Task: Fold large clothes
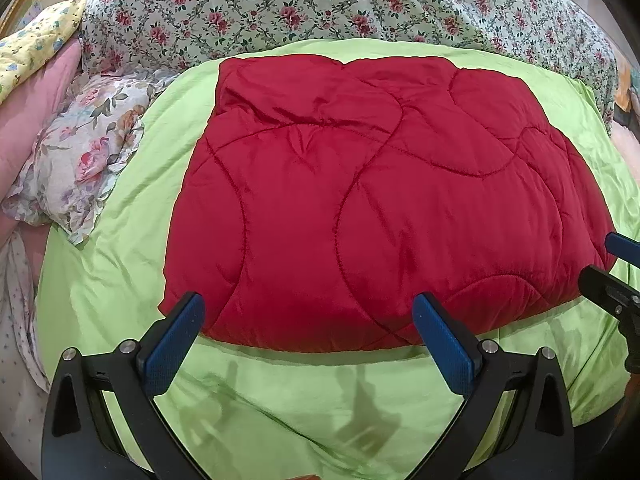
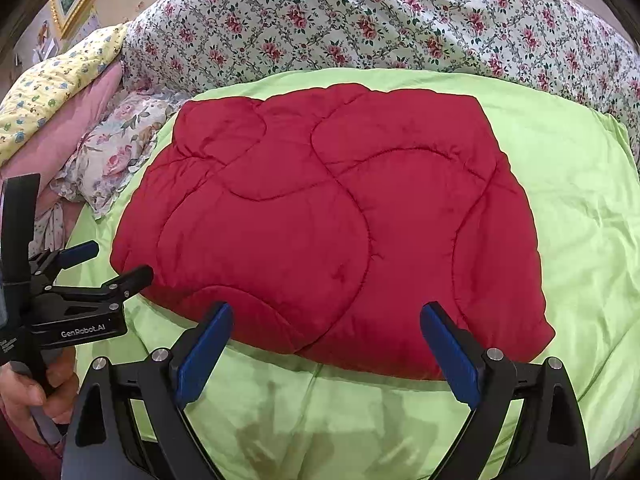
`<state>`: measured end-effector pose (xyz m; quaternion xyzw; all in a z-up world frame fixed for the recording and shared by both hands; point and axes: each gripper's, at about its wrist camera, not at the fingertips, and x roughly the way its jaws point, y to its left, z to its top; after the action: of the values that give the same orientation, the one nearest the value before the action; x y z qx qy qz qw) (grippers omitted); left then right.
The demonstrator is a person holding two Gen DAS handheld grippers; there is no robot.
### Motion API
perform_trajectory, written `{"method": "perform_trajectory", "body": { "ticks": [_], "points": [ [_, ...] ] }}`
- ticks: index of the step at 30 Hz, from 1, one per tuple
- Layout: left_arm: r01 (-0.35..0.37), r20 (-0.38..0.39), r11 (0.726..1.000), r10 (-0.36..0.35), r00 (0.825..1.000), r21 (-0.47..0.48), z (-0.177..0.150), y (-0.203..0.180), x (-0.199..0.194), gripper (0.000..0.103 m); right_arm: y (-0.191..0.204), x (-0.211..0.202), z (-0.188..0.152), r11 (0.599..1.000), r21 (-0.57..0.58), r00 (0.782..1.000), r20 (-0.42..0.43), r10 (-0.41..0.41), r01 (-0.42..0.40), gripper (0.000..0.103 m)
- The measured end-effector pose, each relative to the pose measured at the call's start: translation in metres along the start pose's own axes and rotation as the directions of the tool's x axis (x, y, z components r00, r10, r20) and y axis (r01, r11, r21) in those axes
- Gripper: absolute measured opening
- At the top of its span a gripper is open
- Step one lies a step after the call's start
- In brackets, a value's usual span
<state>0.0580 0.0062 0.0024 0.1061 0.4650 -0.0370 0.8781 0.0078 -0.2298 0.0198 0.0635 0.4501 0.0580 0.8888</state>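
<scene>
A red quilted blanket (image 1: 380,208) lies folded into a thick rectangle on a light green sheet (image 1: 120,288); it also shows in the right wrist view (image 2: 320,232). My left gripper (image 1: 308,312) is open and empty, its blue-padded fingers just short of the blanket's near edge. It also shows at the left of the right wrist view (image 2: 116,260), open beside the blanket's left corner. My right gripper (image 2: 326,320) is open and empty at the blanket's near edge. It shows in part at the right rim of the left wrist view (image 1: 612,264).
A rose-print bedspread (image 2: 380,24) is heaped behind the green sheet (image 2: 580,208). At the left lie a floral pillow (image 1: 84,152), a pink pillow (image 1: 36,100) and a yellow printed pillow (image 2: 52,88). A hand (image 2: 36,392) holds the left gripper's handle.
</scene>
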Motion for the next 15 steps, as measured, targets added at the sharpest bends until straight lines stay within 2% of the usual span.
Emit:
{"method": "perform_trajectory", "body": {
  "ticks": [15],
  "points": [
    [0.000,0.001,1.000,0.000,1.000,0.007,0.0043,-0.0050,0.0024,0.103,-0.0054,0.0043,0.0026,1.000,0.016,1.000,-0.003,0.002,-0.002,0.096]
  ]
}}
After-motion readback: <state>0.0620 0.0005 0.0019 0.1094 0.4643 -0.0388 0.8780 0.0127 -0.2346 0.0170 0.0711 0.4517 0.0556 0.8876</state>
